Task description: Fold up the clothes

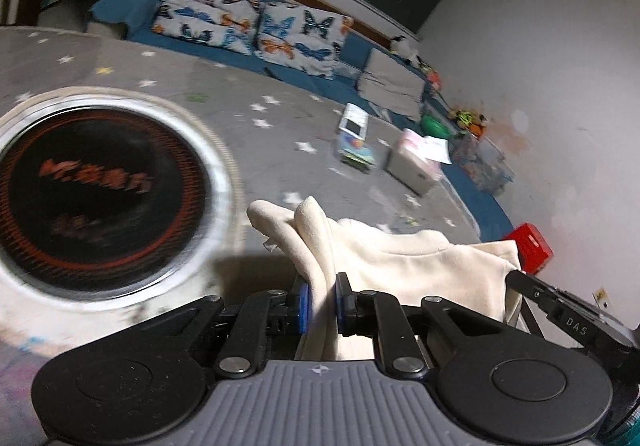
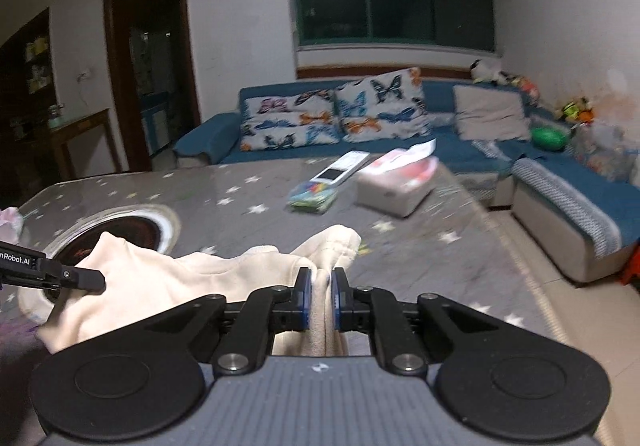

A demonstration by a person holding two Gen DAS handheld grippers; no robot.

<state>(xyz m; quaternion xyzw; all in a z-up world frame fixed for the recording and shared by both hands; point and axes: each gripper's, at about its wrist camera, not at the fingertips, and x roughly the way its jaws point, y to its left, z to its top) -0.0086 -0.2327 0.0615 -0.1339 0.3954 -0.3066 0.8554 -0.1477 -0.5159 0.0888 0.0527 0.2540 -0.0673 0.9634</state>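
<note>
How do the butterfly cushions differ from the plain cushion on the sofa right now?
The butterfly cushions are white with coloured butterfly prints; the plain cushion is a bare greyish beige. There are two butterfly cushions, side by side at the left and middle of the sofa; the plain cushion stands alone nearer the corner. All lean against the blue backrest.

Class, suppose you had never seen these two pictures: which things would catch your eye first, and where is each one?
First the cream garment, bunched low in the foreground and pinched by both the left gripper and the right gripper. Next the round black burner, set into the grey star-patterned table at the left. Behind the table, butterfly cushions line the blue sofa.
</note>
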